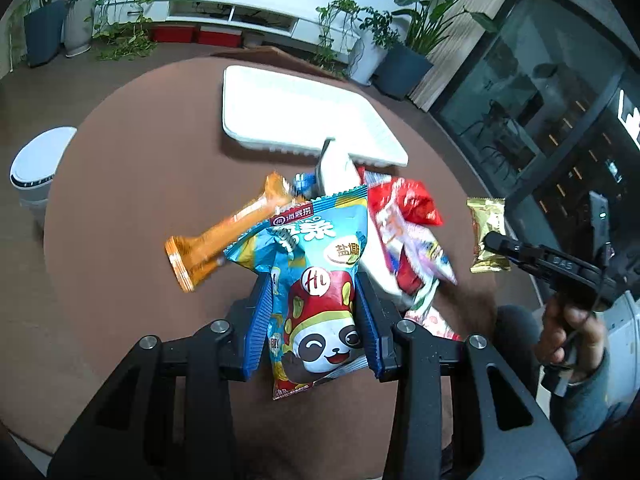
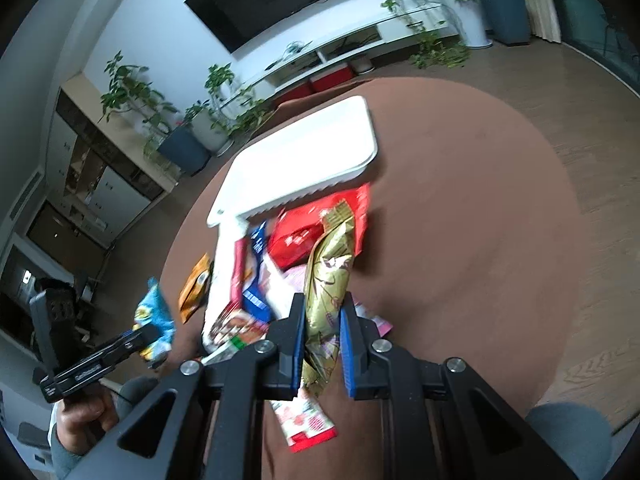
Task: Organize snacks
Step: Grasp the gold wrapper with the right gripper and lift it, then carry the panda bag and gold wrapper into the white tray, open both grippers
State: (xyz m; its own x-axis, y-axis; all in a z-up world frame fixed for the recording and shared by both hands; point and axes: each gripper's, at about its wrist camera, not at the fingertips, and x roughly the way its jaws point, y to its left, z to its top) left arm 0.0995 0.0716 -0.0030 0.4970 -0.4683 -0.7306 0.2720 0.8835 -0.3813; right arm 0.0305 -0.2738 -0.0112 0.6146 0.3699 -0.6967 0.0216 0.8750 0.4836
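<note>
Crinkled blue foil is what the left gripper (image 1: 314, 308) holds: its blue-padded fingers (image 1: 260, 320) are pressed on both sides of a blue snack bag (image 1: 316, 280) with a panda printed on it, and the bag hangs lifted, on the near side of the white tray (image 1: 256, 120). The right gripper (image 2: 322, 336) has its fingers closed narrowly on a gold wrapper (image 2: 328, 280), which stands almost upright between them, also on the near side of the tray. The rest of the snacks (an orange packet (image 1: 216, 240), a red bag (image 1: 404, 204) and some mixed wrappers) lie in a loose heap on the brown table (image 1: 140, 200), touching the tray's near edge.

I judge that both packets are on the way to the tray, which looks bare. The risks come mostly from the material. Foil is slippery and the air inside the blue bag gives way, so the bag can slide out of the pads if the grip loosens during the carry. The gold wrapper is held near its lower end, so it can tip or swing. Both grippers are near each other above the heap, and a low pass could drag the orange packet or push wrappers off the table.
</note>
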